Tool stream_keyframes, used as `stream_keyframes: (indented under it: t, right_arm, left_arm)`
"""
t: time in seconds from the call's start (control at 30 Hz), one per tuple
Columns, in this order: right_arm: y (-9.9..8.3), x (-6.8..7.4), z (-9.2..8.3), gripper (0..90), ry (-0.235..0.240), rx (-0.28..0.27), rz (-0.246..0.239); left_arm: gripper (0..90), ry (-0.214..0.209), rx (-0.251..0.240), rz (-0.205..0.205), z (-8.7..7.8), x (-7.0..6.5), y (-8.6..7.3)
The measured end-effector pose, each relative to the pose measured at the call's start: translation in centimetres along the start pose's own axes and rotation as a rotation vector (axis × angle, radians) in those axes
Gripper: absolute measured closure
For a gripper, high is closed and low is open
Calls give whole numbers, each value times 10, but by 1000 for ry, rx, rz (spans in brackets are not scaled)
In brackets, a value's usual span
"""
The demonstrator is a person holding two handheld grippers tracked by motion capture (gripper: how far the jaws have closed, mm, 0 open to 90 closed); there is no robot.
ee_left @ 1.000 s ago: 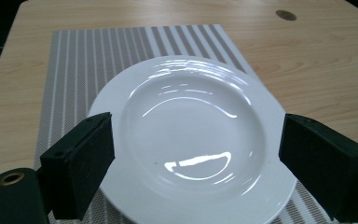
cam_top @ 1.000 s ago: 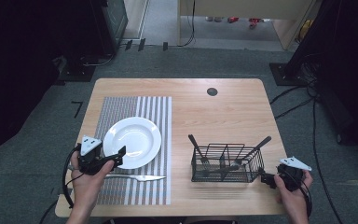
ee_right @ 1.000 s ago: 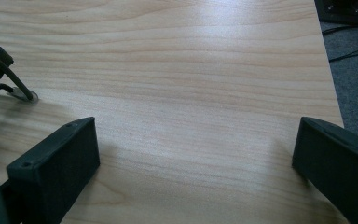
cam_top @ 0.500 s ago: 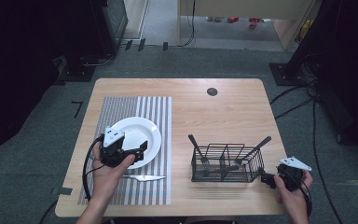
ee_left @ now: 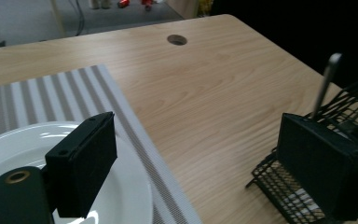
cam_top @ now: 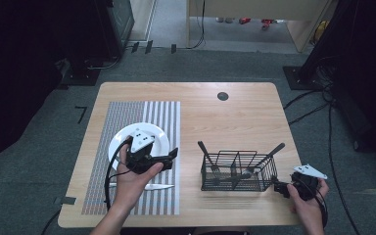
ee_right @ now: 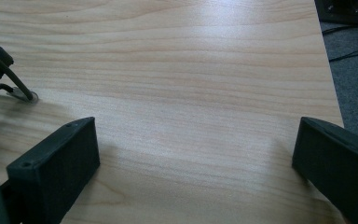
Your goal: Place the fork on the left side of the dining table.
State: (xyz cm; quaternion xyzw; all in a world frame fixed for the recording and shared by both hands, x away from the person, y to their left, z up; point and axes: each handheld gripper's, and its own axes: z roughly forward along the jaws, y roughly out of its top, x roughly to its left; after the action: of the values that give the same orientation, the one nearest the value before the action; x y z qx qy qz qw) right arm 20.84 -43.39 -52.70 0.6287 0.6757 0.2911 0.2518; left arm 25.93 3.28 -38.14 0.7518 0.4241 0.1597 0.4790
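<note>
The left gripper (cam_top: pixel 172 154) hangs over the right edge of the white plate (cam_top: pixel 121 138), jaws wide apart and empty, pointing right toward the wire cutlery basket (cam_top: pixel 237 171). I judge the step in hand is a reach for cutlery in that basket. The next move calls for crossing the bare worktop (cam_top: pixel 225 122) and lowering the jaws around one handle.

Nearest lies a knife (cam_top: pixel 152 187) on the striped placemat (cam_top: pixel 127 117), below the plate. The right gripper (cam_top: pixel 279 188) rests at the near right corner, jaws apart, just beside the basket. The upright handles stand close together, so neighbours could get in the way.
</note>
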Motion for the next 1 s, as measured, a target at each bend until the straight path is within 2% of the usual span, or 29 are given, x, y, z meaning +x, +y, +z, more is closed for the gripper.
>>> stream_keyframes:
  t: [0.03,0.13,0.17,0.27,0.47,0.53,0.57,0.63,0.67,0.73,0.77,0.8,0.87,0.93,1.0]
  right_arm:
    - [0,0,0,3,0,0,0]
    - [0,0,0,3,2,1,1]
    - [0,0,0,3,4,1,-1]
    - [0,0,0,3,4,1,0]
    - [0,0,0,3,5,2,-1]
    - [0,0,0,3,6,2,-1]
    - [0,0,0,3,6,2,-1]
    - [0,0,0,3,6,2,-2]
    - [0,0,0,4,8,0,-7]
    - [0,0,0,3,9,-1,-10]
    - [0,0,0,3,11,1,-10]
    - [0,0,0,3,12,1,-12]
    - [0,0,0,4,13,1,-11]
    - [0,0,0,4,14,-1,-14]
    - [0,1,0,4,14,0,-13]
  left_arm:
    - [139,0,0,0,0,0,0]
    - [142,-42,2,9,6,-8,2]
    - [143,-70,10,14,9,-14,3]
    - [149,-94,15,19,12,-19,4]
    - [177,-114,20,37,22,-32,6]
    - [239,-112,15,37,23,-33,7]
    - [239,-110,11,39,24,-35,7]
    - [306,-131,2,49,27,-38,8]
    - [400,-142,3,51,29,-38,9]
    - [433,-174,8,52,32,-38,11]
    - [515,-189,10,56,35,-40,13]
    - [539,-189,10,56,35,-40,13]
    - [559,-215,15,57,38,-42,15]
    - [655,-225,21,57,41,-43,16]
    - [707,-230,25,54,44,-43,17]
